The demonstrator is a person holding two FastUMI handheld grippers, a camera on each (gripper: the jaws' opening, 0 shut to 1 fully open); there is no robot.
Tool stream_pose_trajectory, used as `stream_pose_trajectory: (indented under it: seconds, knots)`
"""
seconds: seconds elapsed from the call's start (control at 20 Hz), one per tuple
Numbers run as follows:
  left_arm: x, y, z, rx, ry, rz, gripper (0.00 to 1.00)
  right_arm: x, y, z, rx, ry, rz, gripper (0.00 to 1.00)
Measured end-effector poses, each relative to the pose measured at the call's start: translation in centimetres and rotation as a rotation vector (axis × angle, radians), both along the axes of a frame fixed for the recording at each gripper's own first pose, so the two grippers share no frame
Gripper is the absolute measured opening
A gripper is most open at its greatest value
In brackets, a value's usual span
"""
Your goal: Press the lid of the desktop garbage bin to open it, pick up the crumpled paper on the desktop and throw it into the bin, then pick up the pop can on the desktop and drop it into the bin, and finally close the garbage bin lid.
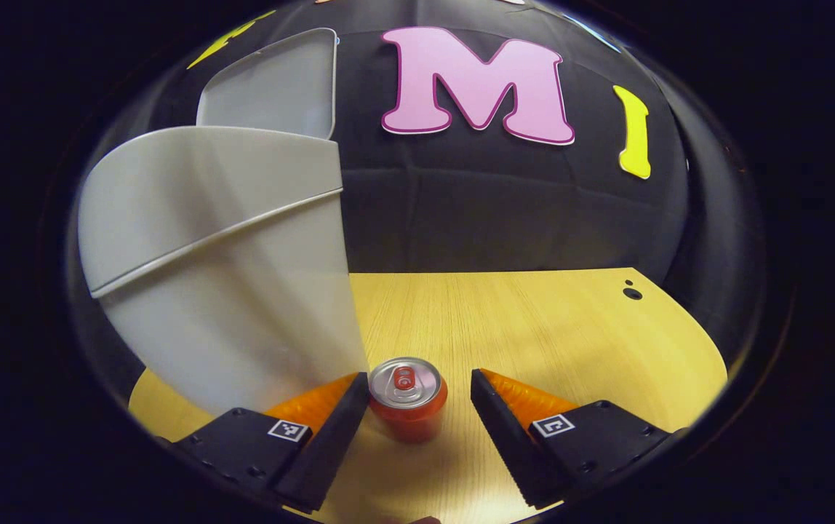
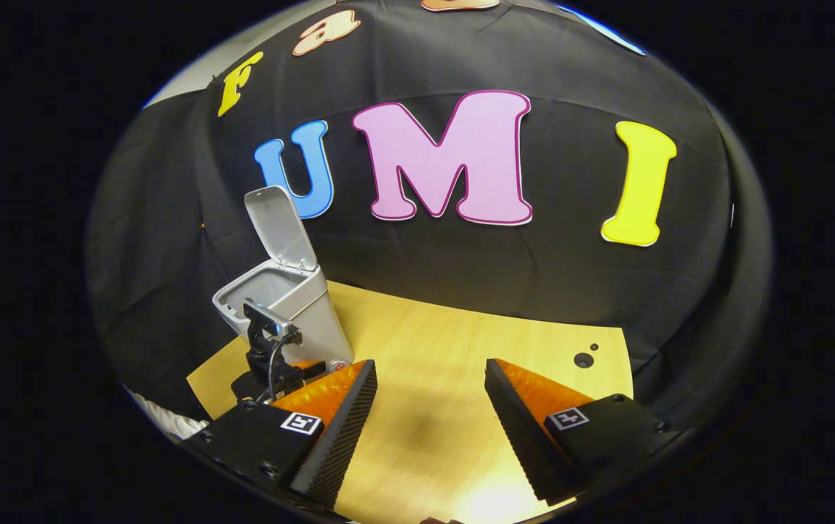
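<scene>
My left tool [image 1: 417,397] stood wide open around the pop can [image 1: 408,397], one finger touching its side, the other apart, so I had no grip yet. The can stood upright on the bench [image 1: 534,320], just beside the bin [image 1: 221,276]. The lid [image 2: 281,227] was up, and I saw no crumpled paper on the bench, so I judged it binned. My right tool [image 2: 432,407] hung open and empty. Grasping, dropping and closing remained.

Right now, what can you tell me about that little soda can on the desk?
The pop can is a small orange-red can with a silvery top and its pull tab in place, apparently unopened. It stands upright on the wooden desk, beside the grey bin, between the open fingers of the left gripper; one finger looks very close to it.
</scene>
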State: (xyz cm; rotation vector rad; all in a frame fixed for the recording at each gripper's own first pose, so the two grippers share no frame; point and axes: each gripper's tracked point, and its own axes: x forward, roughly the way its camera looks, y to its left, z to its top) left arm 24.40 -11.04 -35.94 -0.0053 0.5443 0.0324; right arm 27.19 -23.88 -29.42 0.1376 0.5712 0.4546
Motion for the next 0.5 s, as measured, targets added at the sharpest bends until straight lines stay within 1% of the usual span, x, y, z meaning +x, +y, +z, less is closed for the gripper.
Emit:
stream_pose_trajectory:
  seconds: [0.2,0.5]
  knots:
    - [0.7,0.1,-0.5,0.009,-0.003,0.008,0.96,-0.1,0.1,-0.5,-0.017,0.010,0.006,0.96]
    - [2.1,0.3,-2.2,0.020,0.026,0.009,0.96,-0.2,0.1,-1.0,-0.029,0.033,0.006,0.97]
